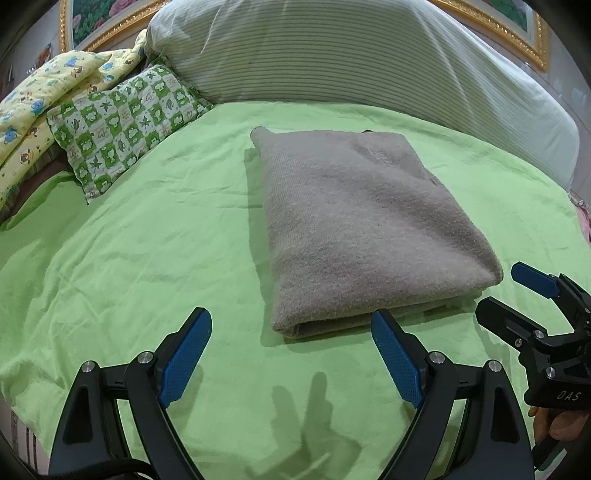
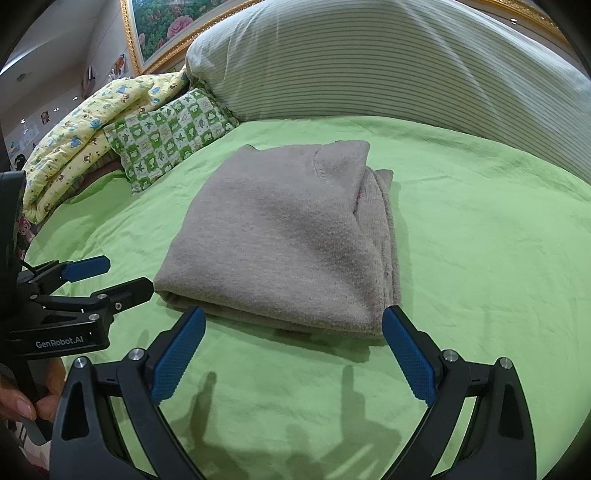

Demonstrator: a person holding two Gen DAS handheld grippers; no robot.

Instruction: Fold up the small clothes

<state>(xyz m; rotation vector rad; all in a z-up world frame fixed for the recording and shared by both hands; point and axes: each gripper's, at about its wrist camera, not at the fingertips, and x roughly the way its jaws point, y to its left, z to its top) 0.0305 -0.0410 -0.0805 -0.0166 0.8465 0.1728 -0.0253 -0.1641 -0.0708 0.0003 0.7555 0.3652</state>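
Grey knitted garment, folded into a thick rectangular bundle, several layers stacked. Lies flat on the light green bedsheet, near the middle of the bed. Rolled fold edge faces the grippers; in the right wrist view the layered side edges and a neckline curve show at the far end.

Left gripper: jaws spread wide, blue textured pads facing each other, nothing between them. Tips hang just short of the garment's near edge, above bare sheet, not touching the cloth. Its shadow falls on the sheet below.

Right gripper: jaws likewise wide apart, empty, tips just beside the near fold edge; whether the right-hand pad brushes the cloth corner cannot be told. Seen from the left wrist view at the right edge, with fingers of a person's hand on its handle.

Beyond the garment: large striped pillow across the head of the bed. Left of it, a green-and-white checked small pillow, and a yellow cartoon-print quilt bunched beside it. Gold-framed floral picture on the wall behind.
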